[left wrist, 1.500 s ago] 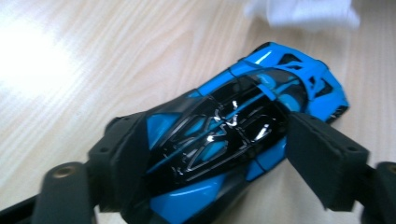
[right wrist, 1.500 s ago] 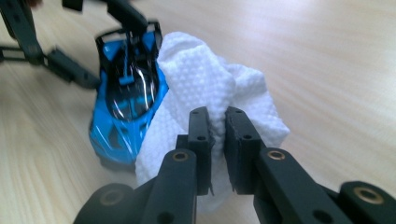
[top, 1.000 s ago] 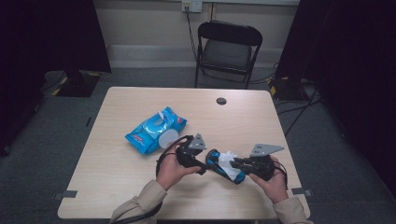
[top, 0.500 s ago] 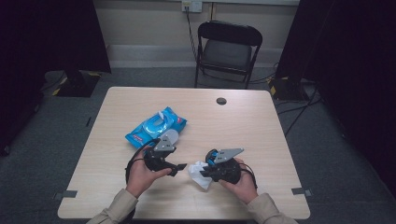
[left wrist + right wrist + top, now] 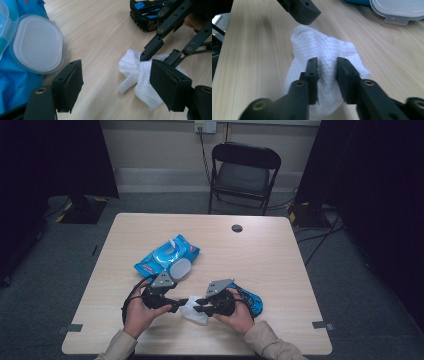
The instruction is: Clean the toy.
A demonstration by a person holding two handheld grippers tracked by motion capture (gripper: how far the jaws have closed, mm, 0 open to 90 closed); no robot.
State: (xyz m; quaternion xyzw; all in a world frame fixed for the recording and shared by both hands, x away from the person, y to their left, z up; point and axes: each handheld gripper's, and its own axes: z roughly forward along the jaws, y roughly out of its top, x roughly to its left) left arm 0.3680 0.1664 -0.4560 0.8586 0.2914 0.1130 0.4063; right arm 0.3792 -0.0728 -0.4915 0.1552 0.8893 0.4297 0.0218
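White wipe between right tool jaws

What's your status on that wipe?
Right gripper pinching white wipe on table. Left gripper open, straddling wipe's edge. Wipes pack lid open, toy car behind; nothing blocking.

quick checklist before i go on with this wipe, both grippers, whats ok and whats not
1. right gripper pinching the wipe: ok, jaws narrow with a fold between them.
2. left gripper clear to take hold: ok, jaws wide open, one beside the wipe.
3. Wipe lies on the table: ok.
4. wipes pack lid shut: not ok, flipped open.
5. Firmness of the right grip: cannot tell.
6. blue object clear of the wipe: ok, behind the right hand.
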